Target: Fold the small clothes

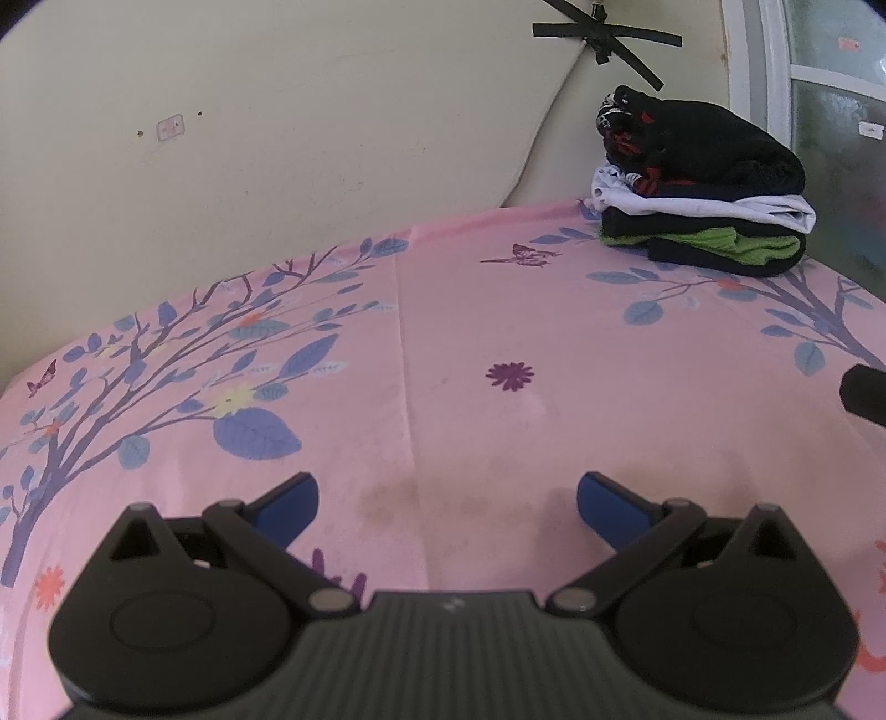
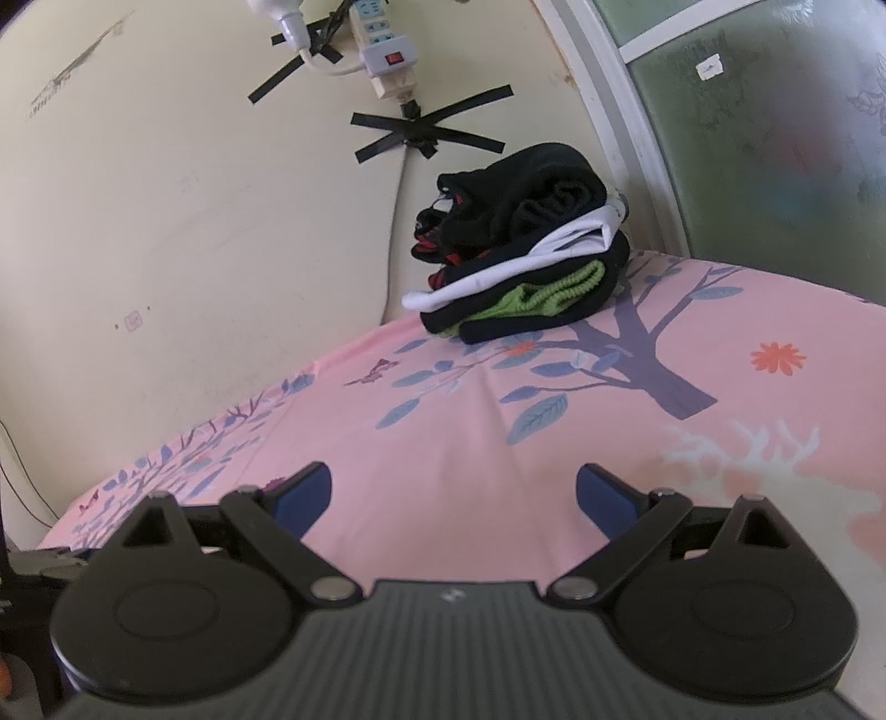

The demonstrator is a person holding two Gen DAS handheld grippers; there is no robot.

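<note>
A stack of folded small clothes [image 1: 703,188], black, white and green, sits at the far right corner of the pink floral sheet [image 1: 498,332], against the wall. It also shows in the right wrist view [image 2: 526,243], far ahead. My left gripper [image 1: 447,507] is open and empty, low over the bare sheet. My right gripper [image 2: 453,498] is open and empty over the sheet too. A dark tip of the right gripper [image 1: 864,390] shows at the right edge of the left wrist view.
A cream wall [image 1: 277,111] runs behind the bed, with black tape crosses [image 2: 429,130] and a white power strip [image 2: 382,50] on it. A frosted window [image 2: 775,138] with a white frame stands at the right.
</note>
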